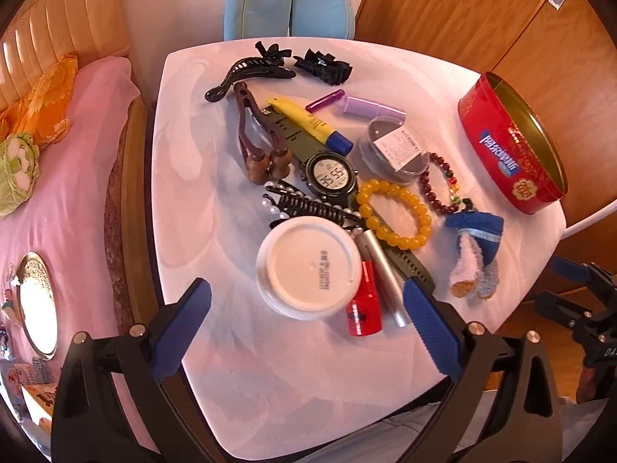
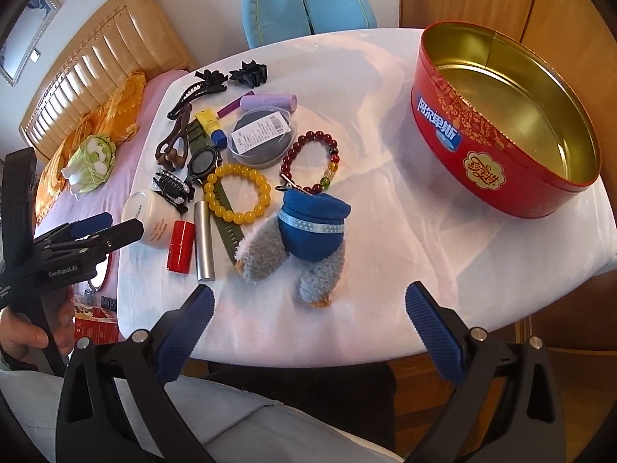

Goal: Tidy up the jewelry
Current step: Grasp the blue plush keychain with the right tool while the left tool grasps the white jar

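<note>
A yellow bead bracelet and a dark red bead bracelet lie mid-table beside a digital watch. An empty red tin stands at the right. A blue plush keychain lies next to the red bracelet. My left gripper hovers open over a white jar, holding nothing. My right gripper is open and empty near the plush, at the table's front edge.
Around the jewelry on the white table lie a red lipstick, a silver tube, black hair clips, a wooden clip, a yellow tube and a clear round case. A pink bed lies left, a blue chair behind.
</note>
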A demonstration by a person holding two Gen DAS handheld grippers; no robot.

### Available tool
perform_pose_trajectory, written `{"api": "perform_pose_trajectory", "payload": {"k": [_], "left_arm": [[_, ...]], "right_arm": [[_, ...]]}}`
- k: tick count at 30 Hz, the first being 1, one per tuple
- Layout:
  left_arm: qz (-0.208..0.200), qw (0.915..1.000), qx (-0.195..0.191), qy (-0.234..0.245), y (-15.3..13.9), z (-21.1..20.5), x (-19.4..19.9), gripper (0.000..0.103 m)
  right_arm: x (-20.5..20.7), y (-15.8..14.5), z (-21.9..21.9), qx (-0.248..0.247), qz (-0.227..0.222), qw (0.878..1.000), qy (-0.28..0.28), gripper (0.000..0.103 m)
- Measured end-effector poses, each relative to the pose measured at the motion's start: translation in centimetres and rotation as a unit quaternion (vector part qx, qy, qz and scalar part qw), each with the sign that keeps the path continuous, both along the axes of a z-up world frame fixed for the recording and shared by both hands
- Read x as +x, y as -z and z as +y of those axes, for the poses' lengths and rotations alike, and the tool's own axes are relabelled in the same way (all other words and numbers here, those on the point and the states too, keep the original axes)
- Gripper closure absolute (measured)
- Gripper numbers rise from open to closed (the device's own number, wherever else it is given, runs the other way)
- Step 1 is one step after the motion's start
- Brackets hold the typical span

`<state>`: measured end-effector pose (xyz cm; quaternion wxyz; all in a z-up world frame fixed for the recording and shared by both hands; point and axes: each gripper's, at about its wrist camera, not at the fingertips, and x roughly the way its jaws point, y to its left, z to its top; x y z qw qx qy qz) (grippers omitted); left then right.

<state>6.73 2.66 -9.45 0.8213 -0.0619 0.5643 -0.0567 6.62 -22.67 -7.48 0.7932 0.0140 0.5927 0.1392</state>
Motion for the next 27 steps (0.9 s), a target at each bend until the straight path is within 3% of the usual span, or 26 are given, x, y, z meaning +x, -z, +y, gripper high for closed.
{"api": "perform_pose_trajectory", "payload": {"k": [2, 7, 15, 22, 24, 25, 26, 27], "left_arm": [[0.009, 0.9999, 0.01, -0.002, 0.3, 0.3, 0.1, 0.006], [0.014, 0.9998, 0.012, -0.009, 1.1, 0.2, 1.0, 0.006], [0.047, 0.998, 0.019, -0.038, 3.3, -0.4, 1.7, 0.006], [0.05, 0.997, -0.006, -0.058, 4.2, 0.1, 2.4, 0.006], [0.046, 0.9976, -0.005, -0.052, 4.2, 0.0, 2.6, 0.006], [0.042, 0.9978, -0.001, -0.051, 4.1, -0.1, 2.6, 0.006], [0.037, 0.9981, 0.003, -0.049, 4.0, -0.1, 2.7, 0.006], [0.032, 0.9986, -0.002, -0.043, 3.9, -0.1, 2.7, 0.014]], "right_arm": [[0.7, 0.5, 0.3, 0.007, 0.015, 1.0, 0.002, 0.003], [4.2, 1.2, 1.1, -0.003, 0.004, 1.0, -0.022, 0.003], [7.3, 4.8, 1.1, 0.004, 0.064, 0.997, -0.045, 0.003], [8.4, 6.2, 0.9, 0.006, 0.091, 0.995, -0.051, 0.005], [8.3, 6.7, 1.0, 0.016, 0.104, 0.993, -0.055, 0.013], [8.2, 6.9, 1.1, 0.023, 0.113, 0.992, -0.06, 0.024], [8.1, 6.8, 1.3, 0.017, 0.11, 0.992, -0.066, 0.028], [8.0, 6.7, 1.5, 0.015, 0.11, 0.991, -0.073, 0.033]]}}
